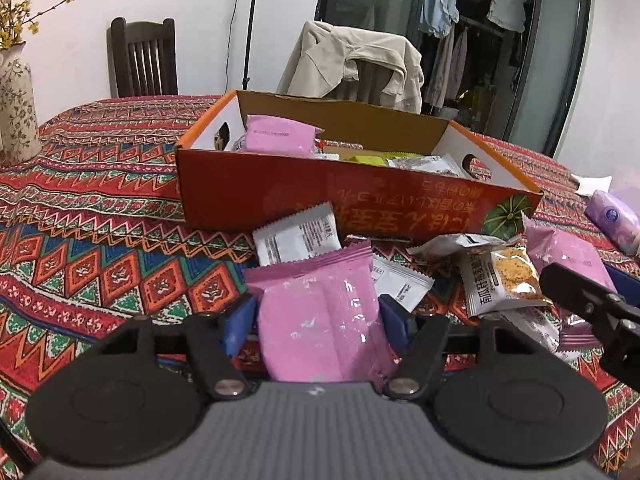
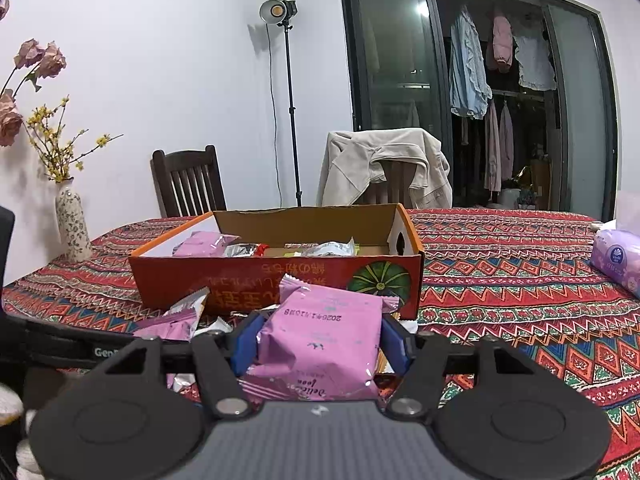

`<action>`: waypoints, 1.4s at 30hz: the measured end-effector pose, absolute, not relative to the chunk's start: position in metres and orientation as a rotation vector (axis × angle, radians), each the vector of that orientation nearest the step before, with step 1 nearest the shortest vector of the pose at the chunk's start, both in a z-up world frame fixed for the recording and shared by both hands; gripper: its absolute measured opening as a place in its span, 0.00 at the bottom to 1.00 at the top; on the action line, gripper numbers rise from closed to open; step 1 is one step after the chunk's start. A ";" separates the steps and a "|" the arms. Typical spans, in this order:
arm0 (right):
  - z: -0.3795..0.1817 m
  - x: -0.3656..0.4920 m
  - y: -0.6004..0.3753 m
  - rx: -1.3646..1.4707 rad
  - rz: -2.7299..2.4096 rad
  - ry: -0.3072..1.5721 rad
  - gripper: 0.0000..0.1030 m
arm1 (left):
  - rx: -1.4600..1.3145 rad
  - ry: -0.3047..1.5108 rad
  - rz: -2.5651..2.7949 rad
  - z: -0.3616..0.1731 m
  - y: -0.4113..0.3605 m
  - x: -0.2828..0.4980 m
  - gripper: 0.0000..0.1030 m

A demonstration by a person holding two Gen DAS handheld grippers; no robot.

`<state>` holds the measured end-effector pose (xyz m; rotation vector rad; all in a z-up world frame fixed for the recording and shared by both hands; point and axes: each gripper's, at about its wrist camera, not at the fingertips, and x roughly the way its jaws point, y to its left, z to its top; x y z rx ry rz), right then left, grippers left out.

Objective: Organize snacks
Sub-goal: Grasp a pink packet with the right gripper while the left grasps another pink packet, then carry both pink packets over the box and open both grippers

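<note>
My left gripper [image 1: 318,316] is shut on a pink snack packet [image 1: 320,320], held just above the patterned tablecloth in front of the orange cardboard box [image 1: 304,196]. My right gripper [image 2: 320,340] is shut on another pink snack packet [image 2: 320,340], also in front of the box [image 2: 180,280]. The right gripper also shows in the left wrist view [image 1: 592,304] with its pink packet [image 1: 568,252]. The box holds a pink packet [image 1: 276,136], a green one and several white ones. Loose white packets [image 1: 296,236] and a pumpkin-crisp packet [image 1: 500,280] lie on the cloth before the box.
A floral vase [image 1: 16,112] stands at the table's left. A purple tissue pack [image 2: 616,256] lies at the right. Two chairs [image 2: 188,180], one draped with a beige jacket [image 2: 384,164], stand behind the table. A light stand [image 2: 288,100] is by the wall.
</note>
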<state>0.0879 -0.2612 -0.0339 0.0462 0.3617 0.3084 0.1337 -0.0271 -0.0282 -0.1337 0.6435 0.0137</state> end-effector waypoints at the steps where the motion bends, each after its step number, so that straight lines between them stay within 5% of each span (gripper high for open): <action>1: -0.034 0.088 -0.261 0.046 0.309 0.362 0.61 | -0.136 0.639 0.012 -0.028 -0.026 0.132 0.64; 20: 0.005 0.099 -0.261 0.030 0.298 0.283 0.61 | -0.069 0.429 -0.047 0.037 -0.027 0.125 0.62; 42: 0.047 0.224 -0.233 0.021 0.243 0.249 0.61 | -0.075 0.295 0.045 0.084 -0.028 0.230 0.62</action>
